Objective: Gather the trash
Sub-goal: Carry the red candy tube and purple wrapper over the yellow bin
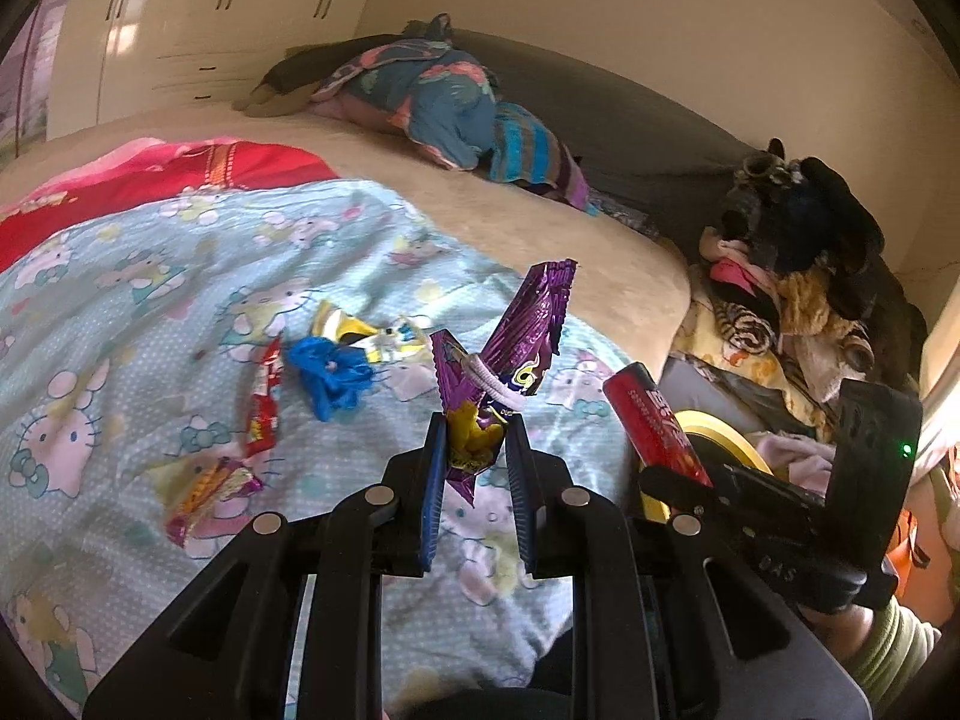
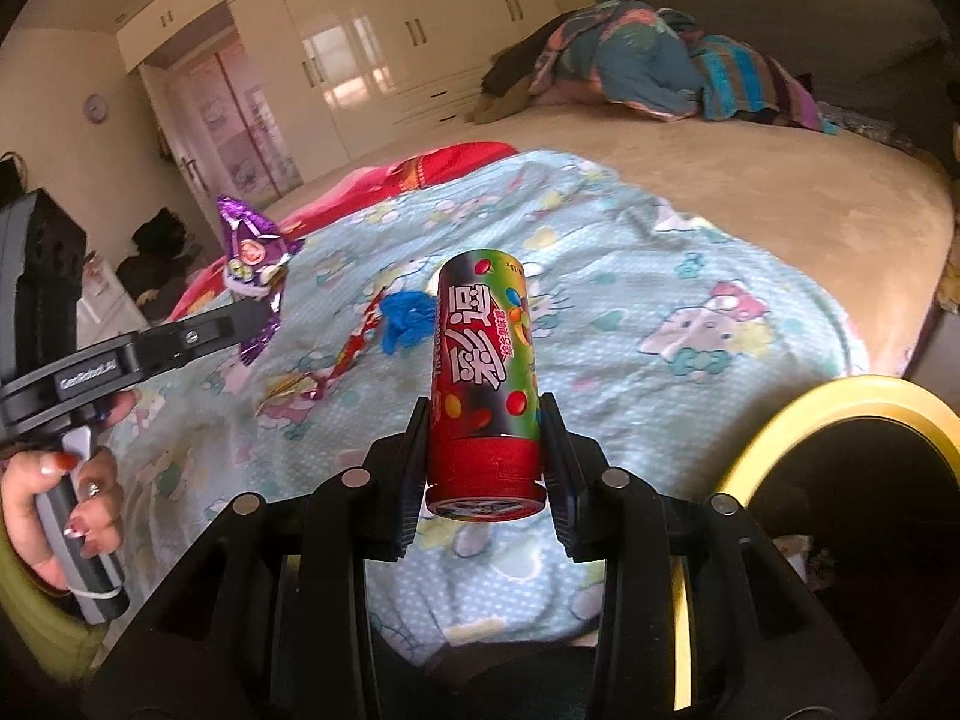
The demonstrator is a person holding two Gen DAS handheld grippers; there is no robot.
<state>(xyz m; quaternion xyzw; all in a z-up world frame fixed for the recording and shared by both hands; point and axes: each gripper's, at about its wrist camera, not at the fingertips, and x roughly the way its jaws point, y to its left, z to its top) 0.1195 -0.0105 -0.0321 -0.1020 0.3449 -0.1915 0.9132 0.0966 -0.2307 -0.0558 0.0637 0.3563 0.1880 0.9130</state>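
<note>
My left gripper [image 1: 474, 441] is shut on a purple snack wrapper [image 1: 516, 336] bound with a white hair tie, held above the bed; it also shows in the right wrist view [image 2: 252, 252]. My right gripper [image 2: 486, 426] is shut on a red candy tube [image 2: 483, 372], held upright beside a yellow-rimmed bin [image 2: 840, 396]; the tube shows in the left wrist view [image 1: 657, 426]. On the Hello Kitty blanket [image 1: 150, 276] lie a blue crumpled bag [image 1: 330, 372], a yellow-white wrapper [image 1: 366, 330], a red wrapper [image 1: 264, 402] and a foil wrapper [image 1: 210, 492].
The round bed [image 2: 780, 204] carries a red blanket [image 1: 180, 168] and a heap of bedding [image 1: 432, 96] at the far side. A pile of clothes [image 1: 792, 276] lies to the right. Wardrobes [image 2: 384, 48] line the far wall.
</note>
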